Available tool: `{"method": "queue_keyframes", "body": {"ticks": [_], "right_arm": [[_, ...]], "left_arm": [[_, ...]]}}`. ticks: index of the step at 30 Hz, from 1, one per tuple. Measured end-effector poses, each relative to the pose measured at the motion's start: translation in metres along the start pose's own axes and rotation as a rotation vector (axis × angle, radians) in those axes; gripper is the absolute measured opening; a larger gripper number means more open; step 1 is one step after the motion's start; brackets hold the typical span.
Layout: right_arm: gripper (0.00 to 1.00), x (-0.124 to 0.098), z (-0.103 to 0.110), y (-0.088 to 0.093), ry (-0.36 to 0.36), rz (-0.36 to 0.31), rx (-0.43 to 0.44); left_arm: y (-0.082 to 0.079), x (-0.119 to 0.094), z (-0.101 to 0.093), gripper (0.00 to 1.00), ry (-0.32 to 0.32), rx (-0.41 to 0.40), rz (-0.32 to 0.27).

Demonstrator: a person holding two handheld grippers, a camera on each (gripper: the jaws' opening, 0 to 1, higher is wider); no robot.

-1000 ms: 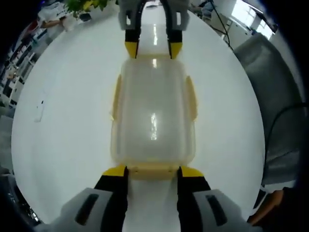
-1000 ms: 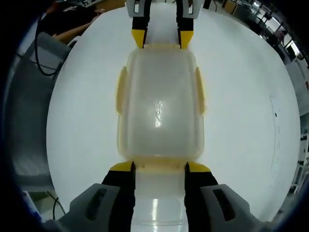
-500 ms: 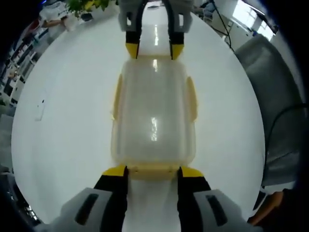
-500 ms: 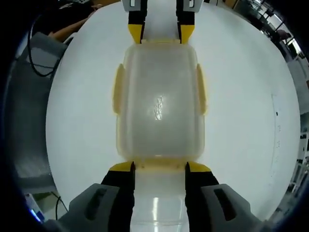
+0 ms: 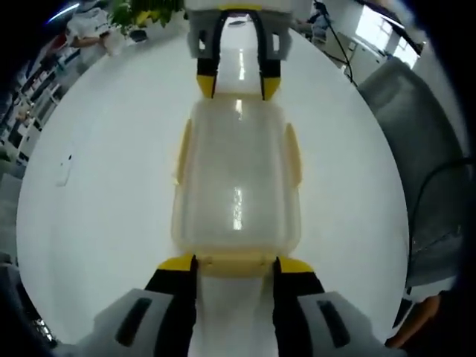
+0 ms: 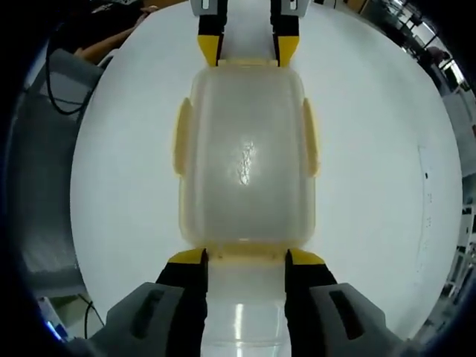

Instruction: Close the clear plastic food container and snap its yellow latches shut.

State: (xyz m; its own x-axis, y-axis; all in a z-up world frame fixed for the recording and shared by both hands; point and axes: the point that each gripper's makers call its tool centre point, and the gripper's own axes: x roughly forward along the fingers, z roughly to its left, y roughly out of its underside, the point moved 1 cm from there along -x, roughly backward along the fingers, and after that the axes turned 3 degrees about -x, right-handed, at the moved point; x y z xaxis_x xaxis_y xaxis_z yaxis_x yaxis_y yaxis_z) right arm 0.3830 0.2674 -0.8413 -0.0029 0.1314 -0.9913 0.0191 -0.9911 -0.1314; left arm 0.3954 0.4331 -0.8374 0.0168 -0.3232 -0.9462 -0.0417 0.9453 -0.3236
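Note:
A clear plastic food container (image 5: 236, 178) lies on the white table (image 5: 97, 186) with its lid on. Yellow latches (image 5: 294, 152) run along both long sides and lie flat against the walls. My left gripper (image 5: 236, 269) is open at the near short end, its yellow fingertips (image 5: 178, 264) either side of the end latch (image 5: 236, 259). The right gripper (image 5: 238, 85) stands open at the far end. In the right gripper view the same container (image 6: 245, 156) has my right gripper (image 6: 245, 259) at its near end latch and the left gripper (image 6: 247, 48) opposite.
A grey chair (image 5: 416, 134) stands beside the table, also seen as the chair (image 6: 37, 171) in the right gripper view. A green plant (image 5: 145, 11) is beyond the table's far edge. A person's arm (image 6: 111, 44) rests past the table rim.
Both views have shifted slightly with the hands. The container has not moved and both grippers stay at its two short ends.

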Motion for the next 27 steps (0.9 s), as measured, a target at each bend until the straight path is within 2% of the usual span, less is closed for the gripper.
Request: {"method": "queue_keyframes", "body": {"ticks": [3,5,13,21,23,24,27], "right_arm": [[0.36,0.0,-0.001,0.0,0.0,-0.002,0.004],[0.36,0.0,-0.003,0.001,0.0,-0.002,0.008],[0.37,0.0,-0.003,0.001,0.003,-0.036,0.01],[0.36,-0.001,-0.002,0.001,0.004,-0.1,0.0],[0.36,-0.002,-0.003,0.002,0.02,-0.111,-0.015],[0.36,-0.007,0.001,0.002,-0.002,-0.122,-0.017],[0.36,-0.022,0.001,0.001,0.003,-0.157,-0.034]], "left_arm": [[0.0,0.0,0.001,0.34,0.002,0.017,0.092],[-0.001,0.002,0.002,0.34,0.002,0.017,0.122],[0.0,0.001,0.002,0.34,-0.004,-0.006,0.102],[-0.002,0.001,0.002,0.34,0.003,-0.015,0.152],[-0.002,-0.001,-0.002,0.34,0.029,-0.058,0.164],[-0.003,-0.002,-0.004,0.34,0.038,-0.059,0.166],[-0.009,-0.013,-0.006,0.34,0.034,-0.055,0.183]]}}
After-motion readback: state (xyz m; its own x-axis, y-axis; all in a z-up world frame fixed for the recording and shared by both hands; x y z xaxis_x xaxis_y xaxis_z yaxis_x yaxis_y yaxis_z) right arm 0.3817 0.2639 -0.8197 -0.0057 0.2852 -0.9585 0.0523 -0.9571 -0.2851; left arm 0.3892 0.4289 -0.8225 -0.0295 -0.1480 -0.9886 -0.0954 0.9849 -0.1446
